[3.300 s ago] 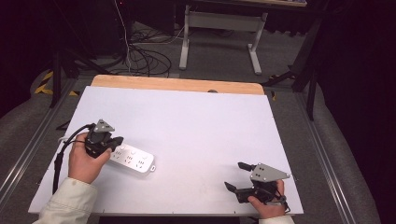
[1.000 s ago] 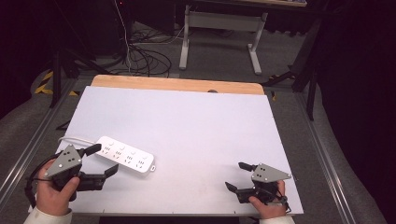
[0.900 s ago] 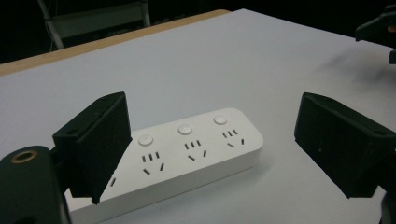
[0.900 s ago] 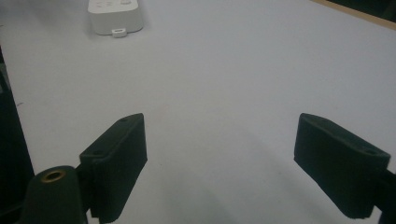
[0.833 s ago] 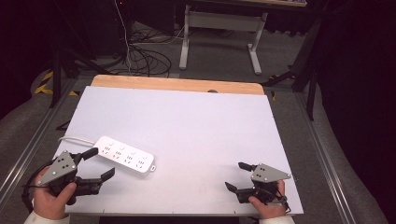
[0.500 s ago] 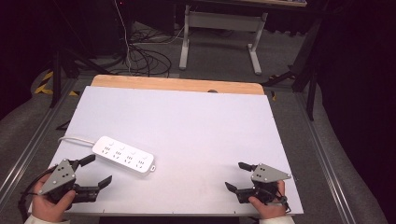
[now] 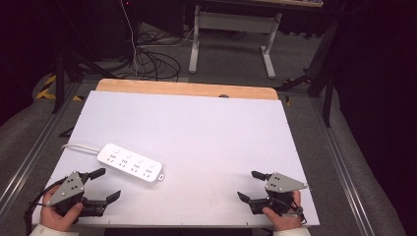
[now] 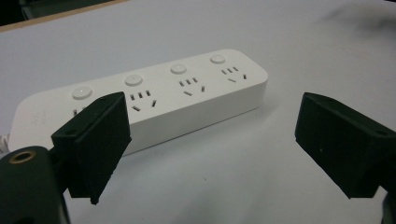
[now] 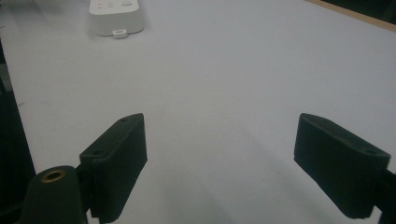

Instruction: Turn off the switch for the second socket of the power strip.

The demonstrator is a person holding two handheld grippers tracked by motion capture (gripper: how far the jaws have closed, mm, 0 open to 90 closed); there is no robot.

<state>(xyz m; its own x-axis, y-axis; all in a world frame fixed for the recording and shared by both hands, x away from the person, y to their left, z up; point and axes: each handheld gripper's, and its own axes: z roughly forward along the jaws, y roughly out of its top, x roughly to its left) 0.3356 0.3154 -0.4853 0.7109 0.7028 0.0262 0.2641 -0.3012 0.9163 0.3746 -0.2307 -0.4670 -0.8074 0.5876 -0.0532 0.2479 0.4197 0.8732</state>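
Observation:
A white power strip (image 7: 130, 164) with several sockets and round buttons lies flat at the table's left, its white cord (image 7: 74, 146) running off leftward. My left gripper (image 7: 108, 184) rests open at the near-left corner, just short of the strip and not touching it. In the left gripper view the strip (image 8: 140, 100) lies beyond the spread jaws of the left gripper (image 8: 210, 135), which hold nothing. My right gripper (image 7: 248, 185) sits open at the near-right edge with nothing in it. The right gripper view looks past the right gripper (image 9: 219, 140) to the strip's end (image 9: 116, 14) far off.
The white table top (image 7: 211, 132) has a wooden strip (image 7: 187, 88) along its far edge. Beyond it, cables (image 7: 147, 54) lie on the floor beside a metal desk frame (image 7: 231, 29). Grey rails run along both table sides.
My left gripper, earlier at the power strip's left end, has drawn back to the near-left corner and stands open. The strip stays put. My right gripper has not moved.

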